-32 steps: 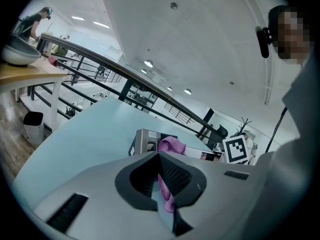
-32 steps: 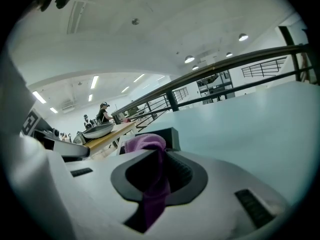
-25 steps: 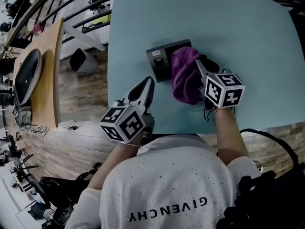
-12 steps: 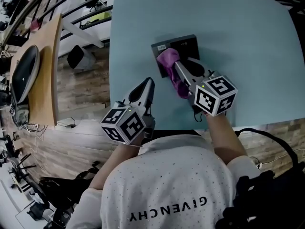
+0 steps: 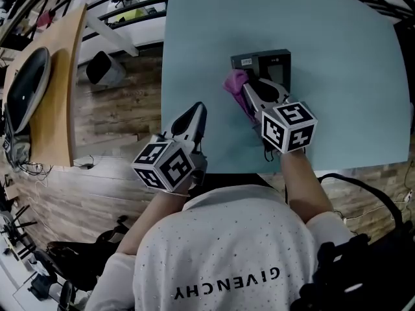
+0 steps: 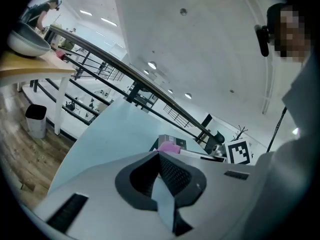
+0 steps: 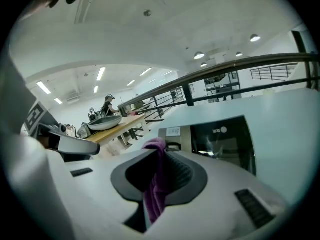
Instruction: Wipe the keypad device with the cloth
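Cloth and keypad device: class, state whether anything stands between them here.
Nothing visible does. The right gripper holds the purple cloth at the near left corner of the keypad device.

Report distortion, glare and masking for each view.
Head view: evenly lit, sharp, table edges bowed by the wide lens. Left gripper view: fisheye, black corners, mosaic patch upper right. Right gripper view: same fisheye; pale reflections on the keypad device's dark screen.
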`<state>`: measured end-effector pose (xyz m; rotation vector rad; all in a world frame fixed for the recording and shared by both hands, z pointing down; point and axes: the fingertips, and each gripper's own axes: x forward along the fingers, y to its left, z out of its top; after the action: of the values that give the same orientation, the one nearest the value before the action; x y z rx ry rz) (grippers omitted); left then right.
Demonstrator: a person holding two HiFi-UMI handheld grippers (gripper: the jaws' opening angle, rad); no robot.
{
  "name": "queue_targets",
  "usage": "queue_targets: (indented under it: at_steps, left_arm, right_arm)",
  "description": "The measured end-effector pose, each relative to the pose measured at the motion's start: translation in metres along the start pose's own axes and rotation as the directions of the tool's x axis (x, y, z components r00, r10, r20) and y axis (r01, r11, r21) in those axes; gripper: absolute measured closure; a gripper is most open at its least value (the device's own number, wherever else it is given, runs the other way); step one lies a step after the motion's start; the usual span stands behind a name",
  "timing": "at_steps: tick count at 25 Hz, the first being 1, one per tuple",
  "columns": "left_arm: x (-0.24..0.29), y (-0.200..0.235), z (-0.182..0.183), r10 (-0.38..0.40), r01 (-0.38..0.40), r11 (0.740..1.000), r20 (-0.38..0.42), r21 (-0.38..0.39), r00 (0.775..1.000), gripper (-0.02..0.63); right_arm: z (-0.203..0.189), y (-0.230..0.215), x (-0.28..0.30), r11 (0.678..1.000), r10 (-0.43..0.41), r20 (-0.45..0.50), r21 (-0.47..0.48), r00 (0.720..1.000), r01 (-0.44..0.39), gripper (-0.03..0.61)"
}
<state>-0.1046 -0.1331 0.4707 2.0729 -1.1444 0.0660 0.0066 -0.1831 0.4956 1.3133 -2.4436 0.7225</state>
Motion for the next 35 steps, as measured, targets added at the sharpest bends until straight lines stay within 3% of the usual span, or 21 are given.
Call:
queue_targets:
  at_steps: [7,11,18,24,35]
  left_arm:
    - [0.002,0.007,0.015,-0.043,0.043,0.999,-0.001,-0.015,0.999,0.614]
    - [0.010,0.001,0.017,-0.069,0.069,0.998,-0.018,-0.007,0.997,0.614]
    - [0.026,-0.011,0.011,-0.089,0.090,0.996,-0.061,0.017,0.994,0.614]
    - [0.027,-0.012,0.016,-0.089,0.092,0.995,-0.068,0.037,0.994,0.614]
    - [0.025,-0.014,0.019,-0.089,0.092,0.995,-0.066,0.045,0.994,0.614]
  right_arm:
    - [0.004,-0.028,-0.014,0.989,-0.150,-0.017,-0.018,0.989,0.150,0.538]
    - [0.001,-0.051,-0.025,0.977,-0.208,-0.017,0.035,0.978,0.209,0.538]
    - [-0.001,-0.080,-0.037,0.963,-0.240,0.012,0.128,0.971,0.236,0.538]
    - [0.000,-0.102,-0.048,0.950,-0.282,0.030,0.149,0.959,0.275,0.537]
    - [-0.012,-0.140,-0.068,0.890,-0.375,0.021,0.290,0.927,0.353,0.537]
